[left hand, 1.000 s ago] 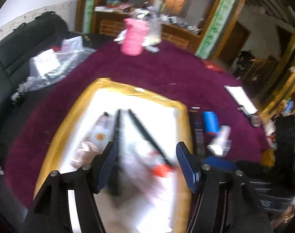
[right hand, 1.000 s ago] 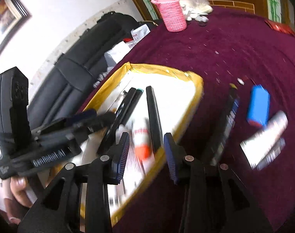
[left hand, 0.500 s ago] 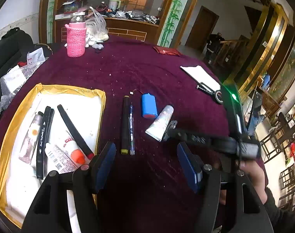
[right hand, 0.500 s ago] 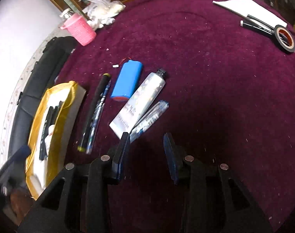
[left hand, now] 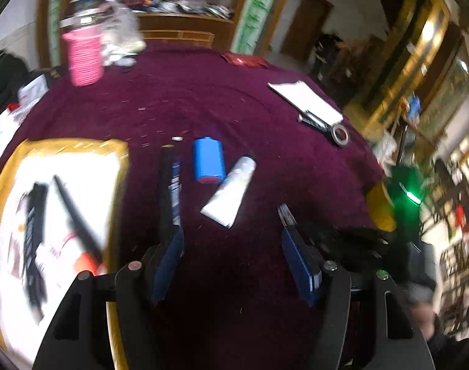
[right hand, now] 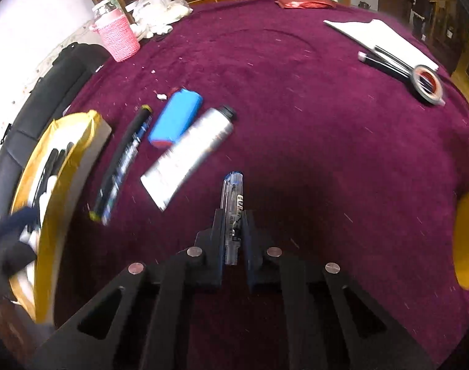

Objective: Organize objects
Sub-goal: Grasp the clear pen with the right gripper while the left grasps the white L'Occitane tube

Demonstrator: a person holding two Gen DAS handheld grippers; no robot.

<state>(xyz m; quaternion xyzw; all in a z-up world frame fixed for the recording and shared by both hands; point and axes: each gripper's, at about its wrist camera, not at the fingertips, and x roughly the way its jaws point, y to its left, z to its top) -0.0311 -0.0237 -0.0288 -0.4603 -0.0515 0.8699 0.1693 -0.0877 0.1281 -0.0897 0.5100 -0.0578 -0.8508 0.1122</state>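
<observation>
**Ana:** While the purple worktop [right hand: 296, 98] fills most of the view, where does the tray sit?

**Ben:** The yellow-rimmed tray [right hand: 77, 129] lies at the left edge, already holding several pens and a tube. Between it and the right claw [right hand: 234, 215], lying loose on the cloth, are a black pen [right hand: 123, 151], a blue battery pack [right hand: 175, 117] and a silver tube [right hand: 188, 154].

**Ana:** And the right claw?

**Ben:** Its jaws have just been closing, and now they are clamped on a clear pen [right hand: 232, 212]. That pen runs straight ahead along the fingers, tip sticking out past them, away from the camera.

**Ana:** So the coming move turns on what?

**Ben:** I'd say the tray lies well to the left of the held pen, so the carry goes leftward over the loose items.

**Ana:** The left claw [left hand: 231, 246]?

**Ben:** Jaws wide apart, nothing between them, hovering just beside the tray [left hand: 120, 154], nearer to it than the right one.
</observation>
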